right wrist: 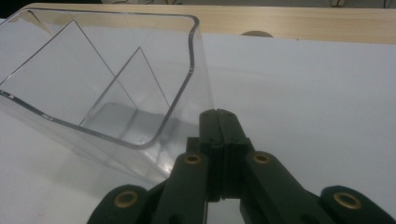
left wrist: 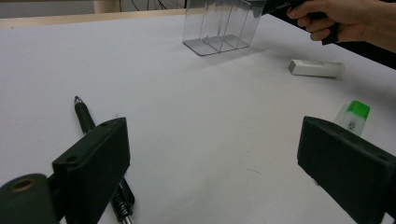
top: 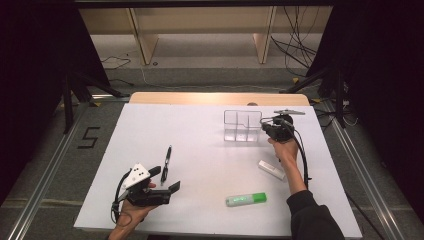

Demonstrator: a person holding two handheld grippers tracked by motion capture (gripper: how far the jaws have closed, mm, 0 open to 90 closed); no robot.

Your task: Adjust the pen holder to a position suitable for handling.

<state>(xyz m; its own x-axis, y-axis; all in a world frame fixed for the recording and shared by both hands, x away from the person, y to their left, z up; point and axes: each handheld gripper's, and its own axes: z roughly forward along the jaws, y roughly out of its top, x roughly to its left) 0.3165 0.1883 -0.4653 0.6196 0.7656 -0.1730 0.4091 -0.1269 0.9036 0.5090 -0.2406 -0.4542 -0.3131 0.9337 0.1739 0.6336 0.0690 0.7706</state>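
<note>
On the left, well away from the clear organiser [top: 242,126], the left claw [top: 167,179] rests low over the white tabletop [top: 200,150] with its jaws spread wide and nothing between them. The black pen [top: 165,164] lies just beside it, running roughly toward the organiser's side of the tabletop; in the left gripper view the pen [left wrist: 85,116] passes under the near jaw, and whether it touches that jaw I cannot tell. Nearer the person than the organiser lie a green-capped marker [top: 246,199] and, to its right, a white eraser-like block [top: 271,169].

The right claw [top: 264,127] sits at the organiser's right-hand wall, jaws pressed together. In the right gripper view the shut tips [right wrist: 219,122] stand against the outside of the curved corner of the organiser [right wrist: 116,93], not around its rim, so nothing is pinched.

The step in hand looks like steadying or nudging the organiser before items go in. To do it well, keep the shut tips flat against the wall low down, push slowly so the light plastic slides without tipping, and stop once the compartments face the person. The left claw can then close on the pen at mid-barrel.
</note>
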